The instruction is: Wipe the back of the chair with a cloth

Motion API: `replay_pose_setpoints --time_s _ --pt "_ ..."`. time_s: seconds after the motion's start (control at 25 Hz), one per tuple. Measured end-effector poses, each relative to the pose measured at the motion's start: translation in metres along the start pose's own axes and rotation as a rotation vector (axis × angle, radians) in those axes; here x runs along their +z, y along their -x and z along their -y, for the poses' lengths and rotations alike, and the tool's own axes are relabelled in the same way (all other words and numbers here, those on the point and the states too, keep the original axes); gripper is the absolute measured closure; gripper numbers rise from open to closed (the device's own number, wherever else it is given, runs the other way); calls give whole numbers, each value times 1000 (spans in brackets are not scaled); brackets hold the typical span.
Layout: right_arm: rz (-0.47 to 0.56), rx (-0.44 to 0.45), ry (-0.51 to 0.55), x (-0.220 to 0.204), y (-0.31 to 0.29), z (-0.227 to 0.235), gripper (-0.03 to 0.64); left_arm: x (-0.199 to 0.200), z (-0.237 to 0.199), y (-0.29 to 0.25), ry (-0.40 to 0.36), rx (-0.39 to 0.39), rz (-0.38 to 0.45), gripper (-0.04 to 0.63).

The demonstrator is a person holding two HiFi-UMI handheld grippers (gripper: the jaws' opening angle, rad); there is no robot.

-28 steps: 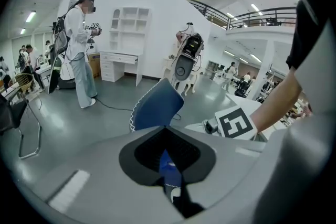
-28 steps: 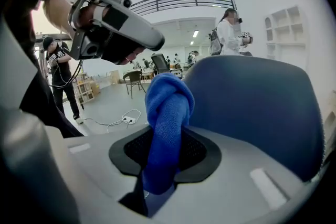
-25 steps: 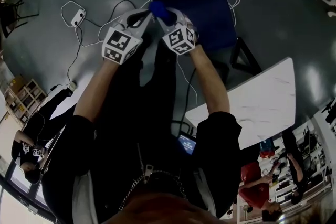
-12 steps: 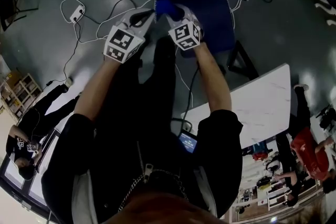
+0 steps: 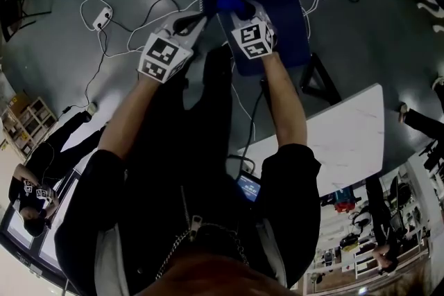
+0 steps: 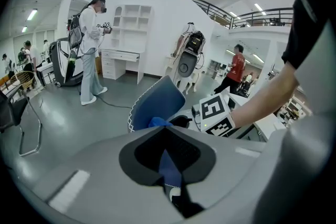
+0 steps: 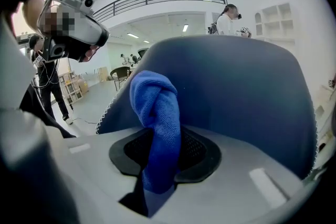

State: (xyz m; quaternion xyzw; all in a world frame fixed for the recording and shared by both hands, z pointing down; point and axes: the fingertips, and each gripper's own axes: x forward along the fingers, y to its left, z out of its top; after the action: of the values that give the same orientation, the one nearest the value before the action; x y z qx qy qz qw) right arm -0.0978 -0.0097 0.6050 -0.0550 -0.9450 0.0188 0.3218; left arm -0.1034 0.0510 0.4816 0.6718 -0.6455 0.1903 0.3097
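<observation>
The bright blue microfibre cloth is clamped in the right gripper and pressed against the dark blue fabric chair back near its left edge. The left gripper seems pinched on that stitched edge. Wiping looks under way; next, sweep right, keeping pressure.

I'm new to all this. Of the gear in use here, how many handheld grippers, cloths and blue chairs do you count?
Handheld grippers: 2 (left gripper, right gripper)
Blue cloth: 1
Blue chair: 1
Total: 4
</observation>
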Motion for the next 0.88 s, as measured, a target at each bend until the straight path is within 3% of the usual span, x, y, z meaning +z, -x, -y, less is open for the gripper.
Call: replay_pose_setpoints --time_s 0.4,0.88 --pt "-21 -76 -8 -11 12 50 508 4 6 -8 -10 -13 -22 586" --pt "-49 -228 -135 -32 32 126 508 3 5 -10 -27 -11 -37 586"
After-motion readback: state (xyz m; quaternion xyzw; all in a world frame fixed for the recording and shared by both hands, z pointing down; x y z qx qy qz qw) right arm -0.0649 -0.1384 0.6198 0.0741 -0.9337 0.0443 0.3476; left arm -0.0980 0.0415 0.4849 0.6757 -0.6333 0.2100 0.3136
